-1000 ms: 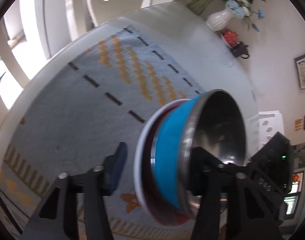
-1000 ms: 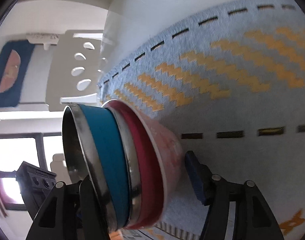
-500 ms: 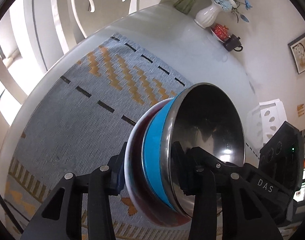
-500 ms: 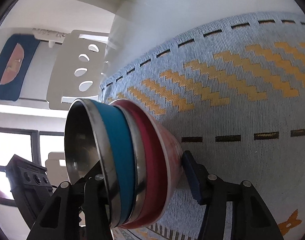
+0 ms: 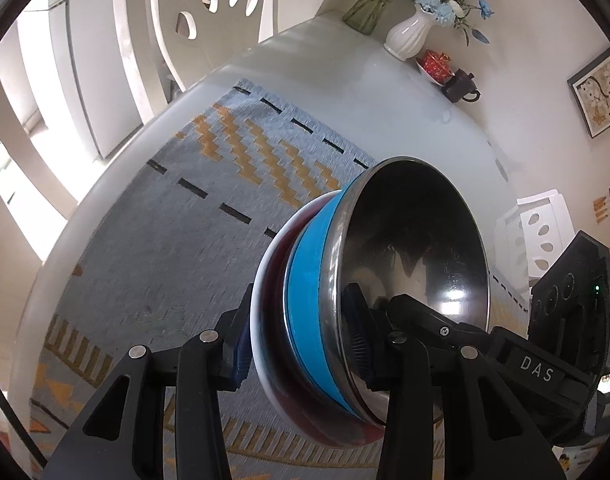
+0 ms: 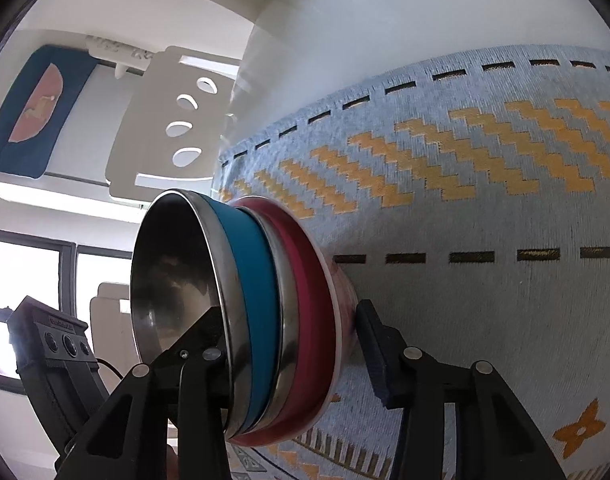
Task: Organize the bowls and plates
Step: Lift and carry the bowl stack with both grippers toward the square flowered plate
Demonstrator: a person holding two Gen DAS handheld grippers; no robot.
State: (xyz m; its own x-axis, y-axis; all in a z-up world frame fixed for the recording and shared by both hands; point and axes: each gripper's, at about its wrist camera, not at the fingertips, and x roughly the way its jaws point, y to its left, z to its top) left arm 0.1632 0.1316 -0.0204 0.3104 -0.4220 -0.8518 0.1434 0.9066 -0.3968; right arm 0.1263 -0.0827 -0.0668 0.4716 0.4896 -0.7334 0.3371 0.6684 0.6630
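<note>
Nested stack of bowls (image 5: 369,300) held tilted above the patterned mat (image 5: 153,248) near its corner; left gripper (image 5: 301,344) clamps one side, right gripper (image 6: 293,356) closing across the other; best lifted level, both hands together.

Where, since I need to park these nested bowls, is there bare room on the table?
Free: the blue-grey woven mat with yellow zigzags, bare from the nested bowl stack out to its dashed border; also the white tabletop strip between that border and the far corner. Crowded: that corner, with the white fluted vase, red-filled dish and dark teapot.
</note>
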